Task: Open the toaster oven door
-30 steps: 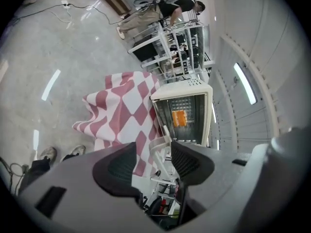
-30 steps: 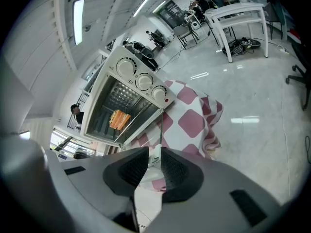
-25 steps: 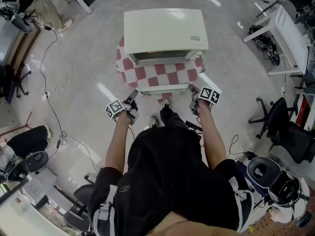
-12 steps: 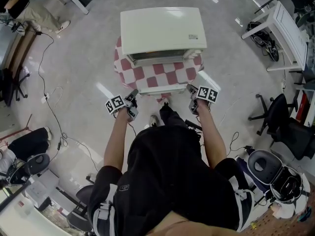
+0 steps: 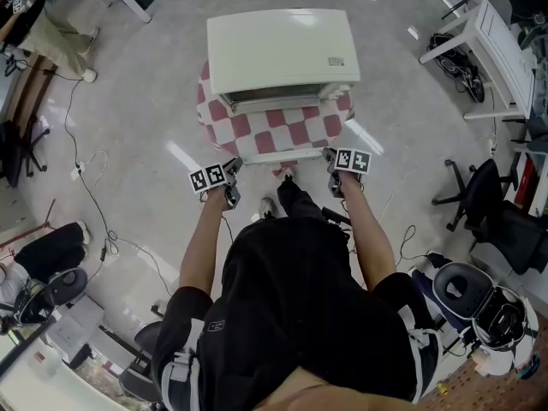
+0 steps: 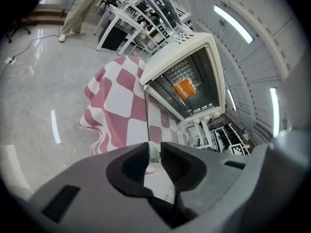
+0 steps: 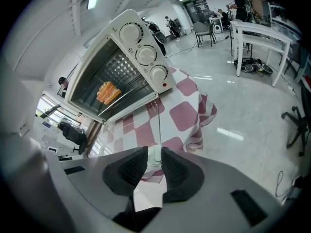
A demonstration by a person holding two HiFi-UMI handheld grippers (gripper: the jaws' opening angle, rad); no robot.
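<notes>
Both tilted downward, left hand (image 5: pixel 228 197) and right hand (image 5: pixel 336 187) flank the oven door (image 5: pixel 282 155).

- In the head view the toaster oven (image 5: pixel 282 50) showed only its top. Its front lay hidden beneath, and the label (image 5: pixel 336 62) on the top was too small to read.
- The door handle (image 5: pixel 284 155) was a thin pale bar with both ends covered.
- The orange thing (image 6: pixel 184 88) inside the oven was too blurred to name.
- A person (image 6: pixel 77 13) at the far left was cut off above the legs.
- The torso (image 5: pixel 291 315) hid the near floor (image 5: pixel 137 144).
</notes>
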